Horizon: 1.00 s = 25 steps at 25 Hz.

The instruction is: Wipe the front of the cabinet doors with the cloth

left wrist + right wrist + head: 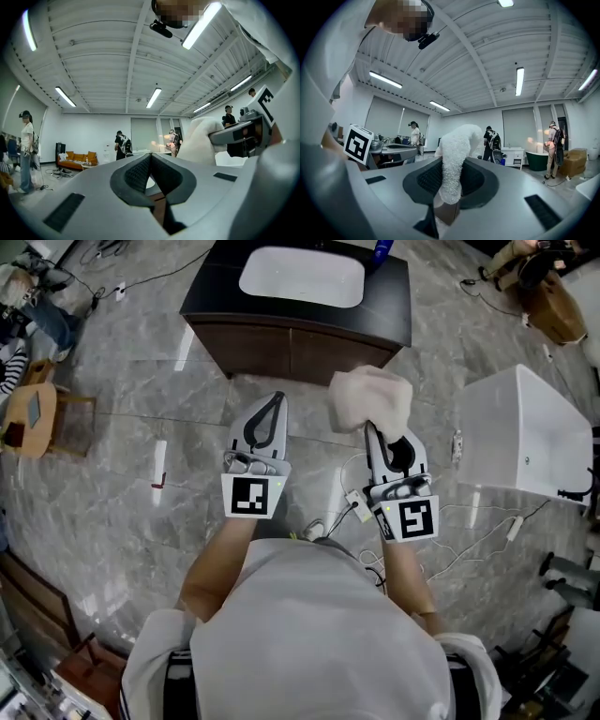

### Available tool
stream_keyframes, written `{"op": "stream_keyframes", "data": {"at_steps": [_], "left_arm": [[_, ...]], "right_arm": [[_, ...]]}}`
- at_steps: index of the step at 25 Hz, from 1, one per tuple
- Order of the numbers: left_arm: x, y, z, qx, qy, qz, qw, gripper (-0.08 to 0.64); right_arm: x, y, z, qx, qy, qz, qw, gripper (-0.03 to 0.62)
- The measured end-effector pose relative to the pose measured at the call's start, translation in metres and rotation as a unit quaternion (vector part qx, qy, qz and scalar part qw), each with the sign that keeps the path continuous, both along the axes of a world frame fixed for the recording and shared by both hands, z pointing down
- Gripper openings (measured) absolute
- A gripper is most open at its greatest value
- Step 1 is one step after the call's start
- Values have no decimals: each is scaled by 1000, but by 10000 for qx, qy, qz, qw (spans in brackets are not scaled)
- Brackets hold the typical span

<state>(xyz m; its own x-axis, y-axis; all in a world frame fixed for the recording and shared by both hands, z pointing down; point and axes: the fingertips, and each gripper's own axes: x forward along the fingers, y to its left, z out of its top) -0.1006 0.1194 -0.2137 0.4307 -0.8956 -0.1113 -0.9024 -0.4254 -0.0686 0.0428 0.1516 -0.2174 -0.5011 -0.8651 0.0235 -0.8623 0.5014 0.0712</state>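
The dark cabinet (291,348) with a white sink (302,277) stands ahead of me on the floor, its brown doors facing me. My right gripper (371,429) is shut on a white cloth (370,397), which bunches up above its tips a short way in front of the doors. The right gripper view shows the cloth (457,159) pinched between the jaws of the gripper (452,180). My left gripper (273,401) is held beside it, shut and empty. In the left gripper view, that gripper (150,158) has its jaws together, with the cloth (199,140) off to the right.
A white tub (525,432) stands to the right, a wooden stool (37,413) to the left. Cables and a plug block (356,504) lie on the grey floor near my feet. Several people stand in the room behind, with an orange sofa (77,159).
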Motion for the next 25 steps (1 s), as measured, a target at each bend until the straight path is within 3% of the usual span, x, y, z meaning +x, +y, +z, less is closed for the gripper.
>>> {"op": "stream_keyframes", "data": {"at_steps": [7,11,14,18,25], "left_arm": [[-24,-90,23,-166,-87,432,9989,18],[-27,-122,32,-188,42,506,9985,18],[-17,-132,35,-180,140,471,9986,18],[7,-150,46,-173,-80,439,9989,18],[22,-193,115,-431,-220,-5,9988,18]], "right_arm": [[-45,-78,12,-261,329,65,9991,80],[-60,-105,11,-206,425,102,9988,80],[-54,-114,6,-103,419,105,9990,80],[-27,-137,18,-50,381,19,9993,80],[5,-195,104,-273,155,-108,9994,80]]}}
